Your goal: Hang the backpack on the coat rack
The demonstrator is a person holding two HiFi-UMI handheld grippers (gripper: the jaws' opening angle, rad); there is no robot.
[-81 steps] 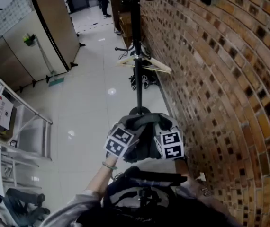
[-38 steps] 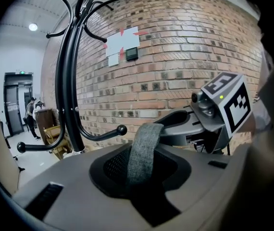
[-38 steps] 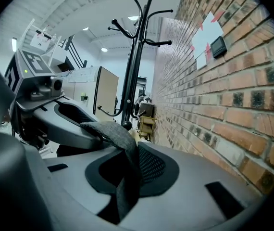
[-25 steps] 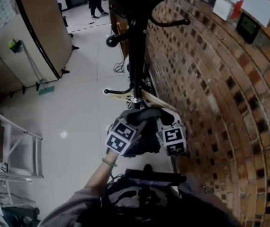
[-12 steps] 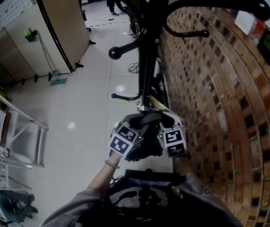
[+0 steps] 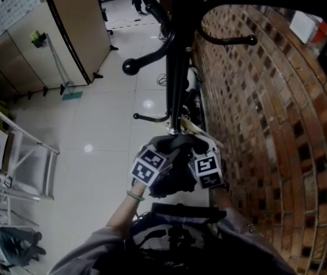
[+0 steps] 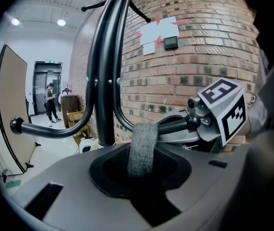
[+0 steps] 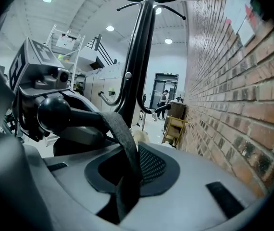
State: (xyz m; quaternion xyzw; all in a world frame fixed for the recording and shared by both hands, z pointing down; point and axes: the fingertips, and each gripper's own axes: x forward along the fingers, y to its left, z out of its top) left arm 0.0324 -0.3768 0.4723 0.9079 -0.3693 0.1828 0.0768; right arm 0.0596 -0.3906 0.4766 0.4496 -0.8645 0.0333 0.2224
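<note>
Together, left claw [image 7: 144,196] and right claw [image 8: 122,196] held up by coat rack [image 6: 179,67], both pinching backpack strap [image 7: 143,146]

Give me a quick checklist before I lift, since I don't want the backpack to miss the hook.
1. Left hand-held gripper shut on handle strap: ok.
2. Right hand-held gripper shut on the same strap: ok.
3. Coat rack pole straight ahead: ok.
4. Ball-tipped hook bare: ok.
5. Strap over a hook: not ok.
6. Backpack clear of the wooden hanger: cannot tell.
</note>
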